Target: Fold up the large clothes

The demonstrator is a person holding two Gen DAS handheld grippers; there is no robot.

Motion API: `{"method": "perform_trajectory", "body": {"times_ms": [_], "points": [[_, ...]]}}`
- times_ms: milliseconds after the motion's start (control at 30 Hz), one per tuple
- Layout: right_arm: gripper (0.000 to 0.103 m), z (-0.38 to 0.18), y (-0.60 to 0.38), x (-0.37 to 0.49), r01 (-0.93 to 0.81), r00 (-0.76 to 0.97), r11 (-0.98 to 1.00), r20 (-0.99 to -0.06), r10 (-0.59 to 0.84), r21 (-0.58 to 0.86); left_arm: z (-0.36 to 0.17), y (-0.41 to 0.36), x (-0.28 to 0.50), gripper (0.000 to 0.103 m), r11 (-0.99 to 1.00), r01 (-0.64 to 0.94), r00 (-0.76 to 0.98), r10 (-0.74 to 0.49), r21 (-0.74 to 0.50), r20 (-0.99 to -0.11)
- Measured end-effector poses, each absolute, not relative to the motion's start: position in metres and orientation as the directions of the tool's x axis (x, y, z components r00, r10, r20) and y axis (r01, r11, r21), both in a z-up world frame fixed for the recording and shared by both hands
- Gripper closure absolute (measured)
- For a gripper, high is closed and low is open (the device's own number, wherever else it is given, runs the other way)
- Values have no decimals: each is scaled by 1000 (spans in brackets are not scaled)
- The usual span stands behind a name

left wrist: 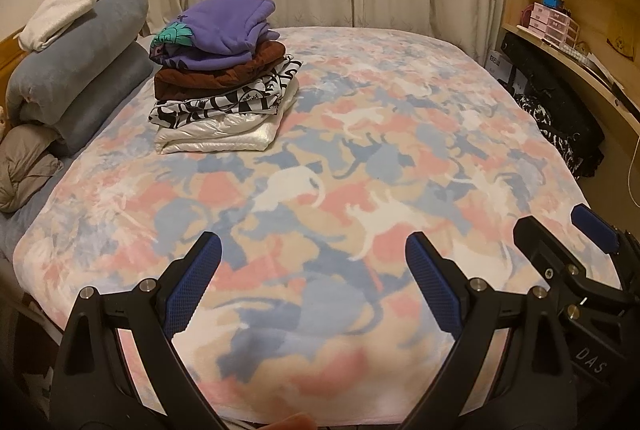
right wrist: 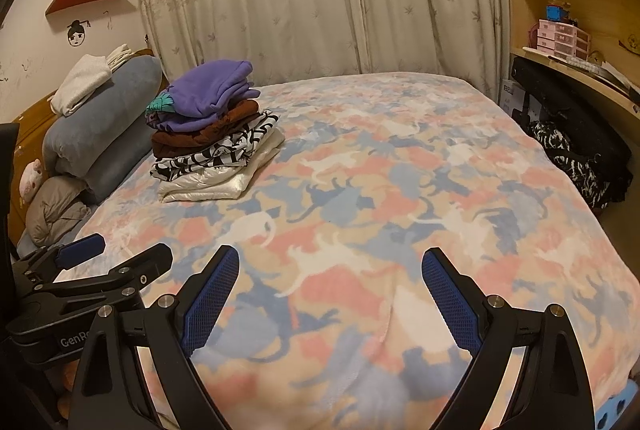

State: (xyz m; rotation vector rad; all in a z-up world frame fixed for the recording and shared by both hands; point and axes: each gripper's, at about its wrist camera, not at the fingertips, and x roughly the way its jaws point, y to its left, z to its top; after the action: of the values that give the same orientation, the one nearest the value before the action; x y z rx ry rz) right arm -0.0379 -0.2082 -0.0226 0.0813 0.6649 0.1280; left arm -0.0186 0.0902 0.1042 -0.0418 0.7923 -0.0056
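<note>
Jaws were wide apart and empty on both the left gripper (left wrist: 313,250) and right gripper (right wrist: 331,266). Stack of folded clothes (left wrist: 224,78) sat far ahead-left on the bed (left wrist: 400,134), so left gripper was nearer imo.

A: Is any writing readable?

B: Yes, two bits. In the left wrist view, white letters "DAS" stand on the black body of the right gripper (left wrist: 560,226), at the lower right.

A: And the other view?

B: White letters "GenR", cut off after that, stand on the black body of the left gripper (right wrist: 120,250). Book spines on the shelf are too small to read.
</note>
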Motion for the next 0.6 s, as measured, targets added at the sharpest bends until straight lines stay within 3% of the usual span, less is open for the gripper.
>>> {"method": "perform_trajectory", "body": {"times_ms": [600], "points": [[9, -24, -205, -38, -88, 780, 989, -609, 141, 115, 103, 100, -19, 10, 999, -14, 695, -15, -34, -719]]}}
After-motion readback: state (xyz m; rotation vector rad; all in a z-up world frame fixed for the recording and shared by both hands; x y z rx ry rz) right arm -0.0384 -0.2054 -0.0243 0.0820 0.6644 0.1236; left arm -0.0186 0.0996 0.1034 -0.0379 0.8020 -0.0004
